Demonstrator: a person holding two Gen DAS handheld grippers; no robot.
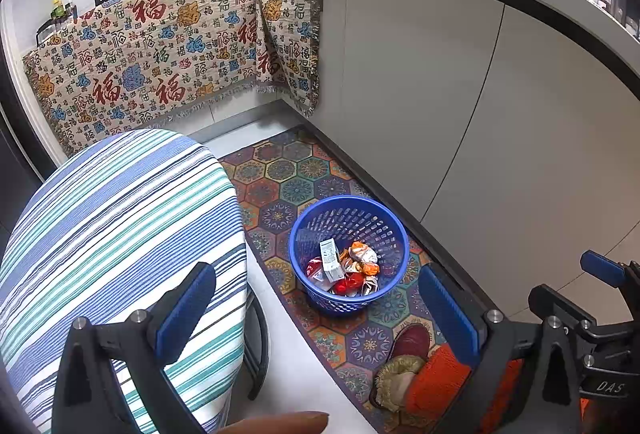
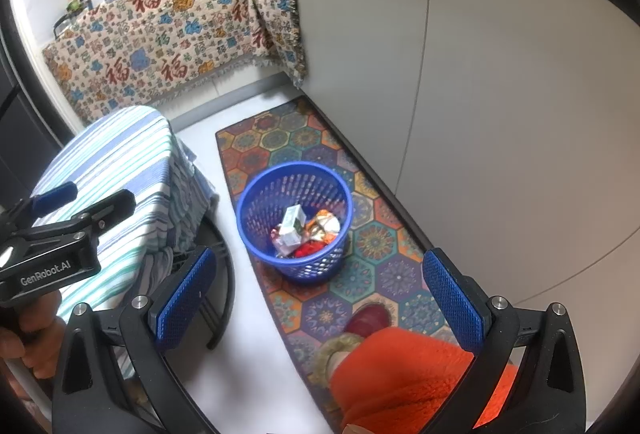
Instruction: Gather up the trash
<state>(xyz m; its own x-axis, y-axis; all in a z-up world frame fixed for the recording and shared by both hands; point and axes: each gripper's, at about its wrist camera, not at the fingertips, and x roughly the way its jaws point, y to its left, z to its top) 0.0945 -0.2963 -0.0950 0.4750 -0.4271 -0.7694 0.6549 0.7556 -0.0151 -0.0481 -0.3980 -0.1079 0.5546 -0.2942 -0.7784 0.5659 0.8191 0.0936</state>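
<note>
A blue perforated basket (image 1: 394, 234) stands on the patterned floor mat and also shows in the right wrist view (image 2: 256, 194). It holds trash: a white carton (image 1: 331, 259) (image 2: 291, 222), orange and white wrappers (image 1: 362, 258) (image 2: 325, 224) and red wrappers (image 1: 345, 286). My left gripper (image 1: 320, 308) is open and empty, high above the floor, near side of the basket. My right gripper (image 2: 320, 292) is open and empty, also above and short of the basket. The right gripper shows at the right edge of the left wrist view (image 1: 580, 282); the left gripper shows at the left of the right wrist view (image 2: 84, 200).
A stool with a blue-green striped cover (image 1: 112, 234) (image 2: 116, 170) stands left of the basket. White cabinet doors (image 1: 460, 106) run along the right. A patterned cloth (image 1: 152, 46) hangs over the stove counter. A red slipper and orange trouser leg (image 1: 416, 366) (image 2: 384, 366) are on the mat (image 1: 280, 170).
</note>
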